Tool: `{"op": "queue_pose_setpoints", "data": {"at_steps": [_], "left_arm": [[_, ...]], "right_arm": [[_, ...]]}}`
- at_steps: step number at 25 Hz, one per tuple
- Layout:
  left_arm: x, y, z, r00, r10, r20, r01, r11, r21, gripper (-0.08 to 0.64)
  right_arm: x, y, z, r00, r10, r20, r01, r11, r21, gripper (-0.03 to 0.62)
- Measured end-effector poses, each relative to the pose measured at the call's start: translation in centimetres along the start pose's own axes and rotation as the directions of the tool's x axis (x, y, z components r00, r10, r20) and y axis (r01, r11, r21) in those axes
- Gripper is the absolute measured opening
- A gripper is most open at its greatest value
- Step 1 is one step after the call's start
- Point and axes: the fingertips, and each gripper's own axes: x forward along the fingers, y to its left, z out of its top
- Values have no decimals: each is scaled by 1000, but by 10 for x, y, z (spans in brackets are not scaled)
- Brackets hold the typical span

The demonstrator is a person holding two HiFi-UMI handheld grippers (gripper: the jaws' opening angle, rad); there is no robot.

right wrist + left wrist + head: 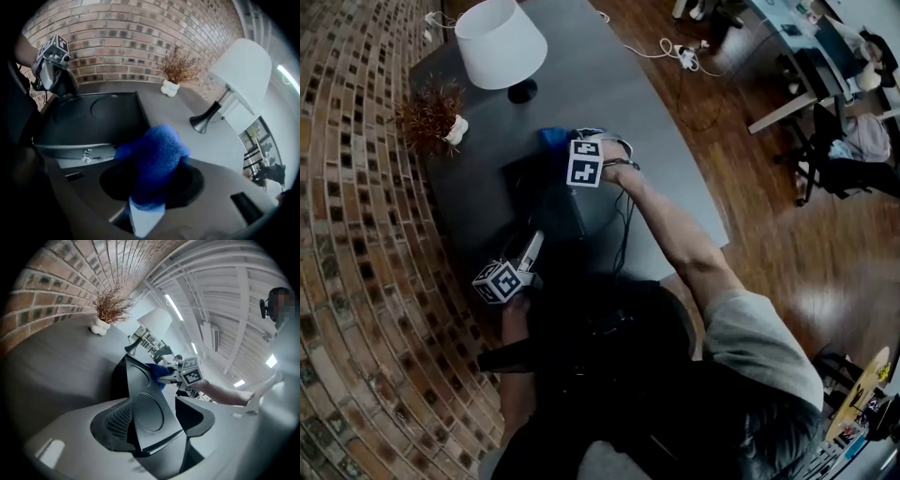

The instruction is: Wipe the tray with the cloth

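Note:
A black tray [534, 192] lies on the dark table [666, 159]. At the tray's near corner my left gripper [533, 247] holds the rim, and the left gripper view shows the tray [147, 413] edge-on, pinched between the jaws of the left gripper [154, 427]. My right gripper [566, 146] is at the tray's far edge, shut on a blue cloth [550, 138]. In the right gripper view the cloth [157, 159] bulges out of the right gripper [150, 187], just off the tray [93, 117]. The left gripper [70, 91] shows across it.
A white lamp [500, 42] and a dried plant in a white pot [431, 117] stand at the table's far end. A brick wall [347, 234] runs along the left. Cables [675, 52] lie on the wooden floor, with desks and chairs [825, 84] to the right.

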Motion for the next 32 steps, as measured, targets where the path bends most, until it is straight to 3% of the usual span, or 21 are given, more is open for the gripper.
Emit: {"op": "queue_pose_setpoints", "data": {"at_steps": [4,7,8,9,10,12,15,17,20,23,24,25,27,29,30,32], "left_arm": [[-1,1,1,1000,7,-3,-7,1000,-5,288],[-2,6,4,1000,29,4,-29,1000,-2,288],[-2,6,4,999,31,8,-31,999,-7,288],[-2,6,4,999,31,11,-31,999,-14,288],[-2,5,4,999,30,13,-30,999,-18,288],[-1,4,4,999,30,14,-30,999,-20,288],[-2,4,1,999,36,18,-35,999,-23,288],[-2,3,0,999,38,21,-37,999,-27,288],[-1,1,0,999,43,13,-43,999,-27,288],[-1,4,4,999,45,12,-45,999,-18,288],[-2,4,4,999,43,13,-43,999,-21,288],[-3,4,4,999,41,15,-41,999,-25,288],[-3,3,4,999,40,16,-40,999,-27,288],[-2,2,3,999,39,16,-39,999,-26,288],[-1,2,2,999,39,17,-38,999,-28,288],[-2,0,2,999,39,20,-38,999,-37,285]], "right_arm": [[-5,42,-4,995,86,-45,-91,987,-130,138],[-28,92,-8,987,153,-44,-159,925,-345,137],[-34,101,-11,982,186,-33,-185,910,-371,138],[-37,101,-15,976,216,-11,-206,915,-346,138],[-38,89,-18,975,223,20,-209,939,-274,138],[-29,45,-21,987,144,78,-138,988,-73,138],[0,0,-16,994,18,104,-31,992,121,138],[15,9,-7,994,44,101,-54,993,107,138],[5,46,-5,993,111,50,-105,989,-103,138],[-18,96,-19,966,258,-11,-245,900,-360,138],[-20,98,-24,959,285,-12,-269,891,-365,138],[-20,88,-28,961,276,4,-260,913,-314,138],[-13,40,-30,987,155,37,-148,978,-145,138],[1,-6,-29,1000,13,15,-12,1000,-27,140],[9,-17,-27,1000,-23,1,23,1000,-7,141],[26,-10,-18,1000,-10,-11,9,998,-66,141]]}}
